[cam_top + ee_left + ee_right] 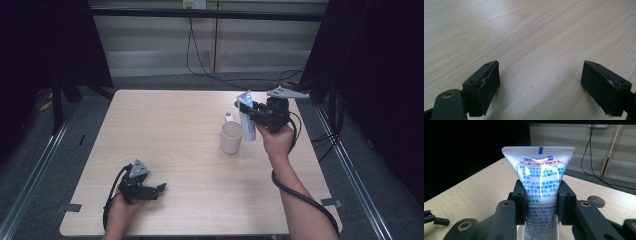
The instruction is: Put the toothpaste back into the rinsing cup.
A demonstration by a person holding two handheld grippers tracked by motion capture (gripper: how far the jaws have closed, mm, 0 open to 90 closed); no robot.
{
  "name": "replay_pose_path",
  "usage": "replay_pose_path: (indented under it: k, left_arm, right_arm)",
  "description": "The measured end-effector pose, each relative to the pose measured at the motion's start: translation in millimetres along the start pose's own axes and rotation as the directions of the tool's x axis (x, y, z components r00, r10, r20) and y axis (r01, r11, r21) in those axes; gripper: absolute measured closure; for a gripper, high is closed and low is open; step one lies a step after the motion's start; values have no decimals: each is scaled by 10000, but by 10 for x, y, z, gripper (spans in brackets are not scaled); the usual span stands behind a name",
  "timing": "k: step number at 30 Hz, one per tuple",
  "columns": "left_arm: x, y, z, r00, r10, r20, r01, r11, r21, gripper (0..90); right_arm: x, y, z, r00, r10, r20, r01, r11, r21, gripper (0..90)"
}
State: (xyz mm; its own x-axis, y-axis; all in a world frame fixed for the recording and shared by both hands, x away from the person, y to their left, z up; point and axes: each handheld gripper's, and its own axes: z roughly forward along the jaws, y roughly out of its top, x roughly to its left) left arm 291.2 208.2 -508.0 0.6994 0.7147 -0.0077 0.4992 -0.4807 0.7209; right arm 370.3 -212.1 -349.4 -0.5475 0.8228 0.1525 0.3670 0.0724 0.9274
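A white toothpaste tube (248, 129) with blue and red print stands upright, crimped end up, at the table's right side. My right gripper (246, 109) is shut on its middle; in the right gripper view the tube (540, 173) is squeezed between the two jaws of that gripper (541, 205). A cream cup (231, 137) stands just left of the tube, open side up. My left gripper (159, 189) rests low near the front left edge. In its own view the left gripper (541, 72) is open, with bare wood between the jaws.
A small white object (229, 116) stands behind the cup. The light wooden table (170, 135) has a round cable hole (596, 200) near its far edge. Dark curtains flank both sides, and cables hang on the wall behind.
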Motion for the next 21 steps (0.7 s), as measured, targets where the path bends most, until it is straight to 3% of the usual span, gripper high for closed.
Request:
replay_pose_path:
  k: [21]
  left_arm:
    - [0, 0, 0, 10000, -14, 19, 14, 10000, 20, 155]
  right_arm:
    - [-16, 30, 205, 9991, 71, 406, -64, 9998, -175, 663]
